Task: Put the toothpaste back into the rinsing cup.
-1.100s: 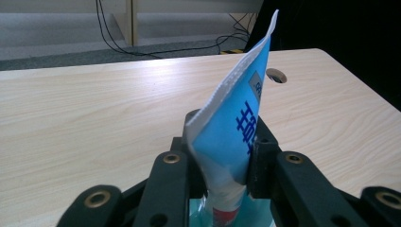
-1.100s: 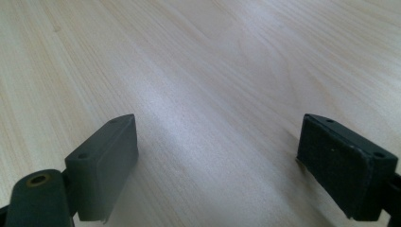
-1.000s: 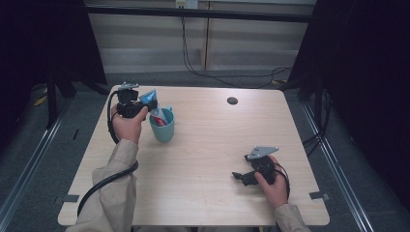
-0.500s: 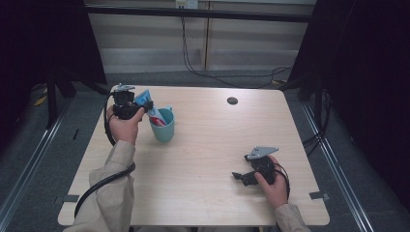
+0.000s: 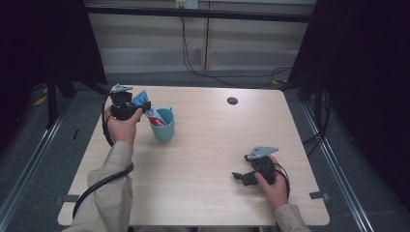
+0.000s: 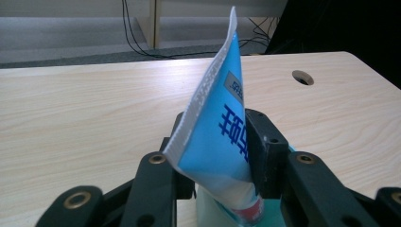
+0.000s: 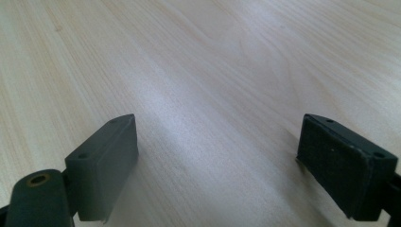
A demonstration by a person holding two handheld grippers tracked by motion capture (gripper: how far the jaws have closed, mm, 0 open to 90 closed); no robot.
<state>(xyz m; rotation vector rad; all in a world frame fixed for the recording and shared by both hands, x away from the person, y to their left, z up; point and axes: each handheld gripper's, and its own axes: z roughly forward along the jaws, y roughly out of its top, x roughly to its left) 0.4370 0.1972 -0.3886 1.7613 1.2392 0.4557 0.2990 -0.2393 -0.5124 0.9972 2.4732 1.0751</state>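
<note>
A person seated at the near edge of a pale wooden table (image 5: 208, 145) works with a hand-held gripper in each hand. The left gripper (image 5: 129, 107), raised near the table's far left corner, is clamped on a blue toothpaste tube (image 5: 141, 100); in the left gripper view the two black jaws press against the tube's (image 6: 222, 142) flat sides, its crimped end pointing up and its red-banded cap end pointing down into a teal cup (image 5: 162, 124). The cup stands upright on the left half of the table, just beside the left hand (image 5: 123, 126), and the tube's lower end sits inside its rim while the jaws hold the upper part above it. In the left gripper view a sliver of the cup (image 6: 272, 215) shows below the tube, between the jaws.

The right gripper (image 5: 241, 176) rests low over the table near the near right corner, held in the right hand (image 5: 271, 186), with a grey three-cornered plate (image 5: 261, 152) on top. In the right gripper view its jaws stand wide apart over bare wood, with nothing between them.

A small round hole (image 5: 232, 100) is set in the table near the middle of the far edge, well apart from both grippers. A black cable (image 5: 104, 181) trails from the left gripper along the beige sleeve (image 5: 109, 193) toward the near left corner.
</note>
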